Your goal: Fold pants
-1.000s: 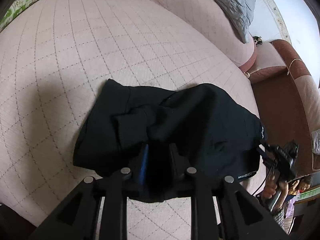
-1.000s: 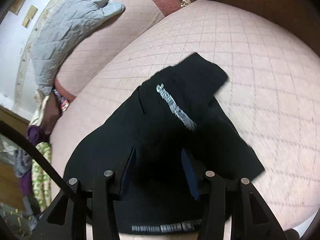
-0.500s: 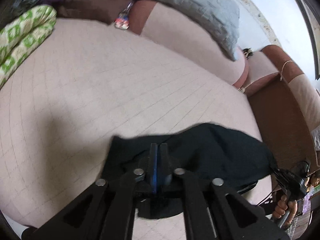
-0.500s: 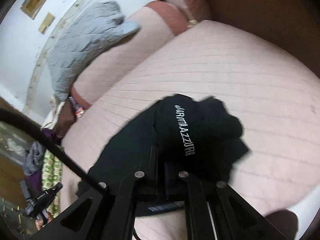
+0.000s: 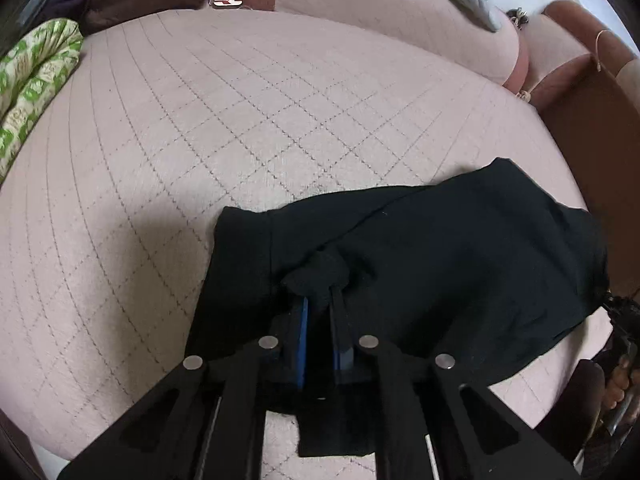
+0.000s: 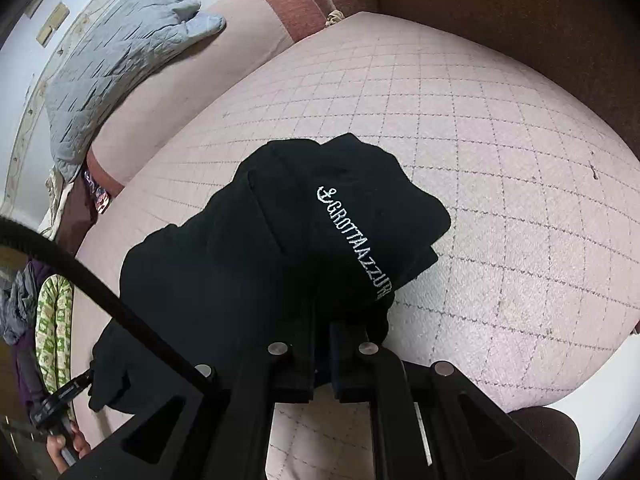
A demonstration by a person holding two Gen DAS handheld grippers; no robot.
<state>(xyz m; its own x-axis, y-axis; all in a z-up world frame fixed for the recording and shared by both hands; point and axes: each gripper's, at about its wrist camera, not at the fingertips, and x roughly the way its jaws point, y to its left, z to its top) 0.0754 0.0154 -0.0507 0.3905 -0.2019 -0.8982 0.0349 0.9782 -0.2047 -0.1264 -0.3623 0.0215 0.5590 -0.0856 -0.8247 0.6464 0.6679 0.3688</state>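
Black pants [image 5: 460, 264] bunched, lengthwise left-right

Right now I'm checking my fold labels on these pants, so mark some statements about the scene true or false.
1. Both grippers, left gripper and right gripper, pinch the black fabric pants. True.
2. The pants lie on a bare wooden table. False: on a pink quilted cushion.
3. White lettering shows on the pants. True.
4. The grey quilted pillow covers the pants. False: it lies apart, at the backrest.
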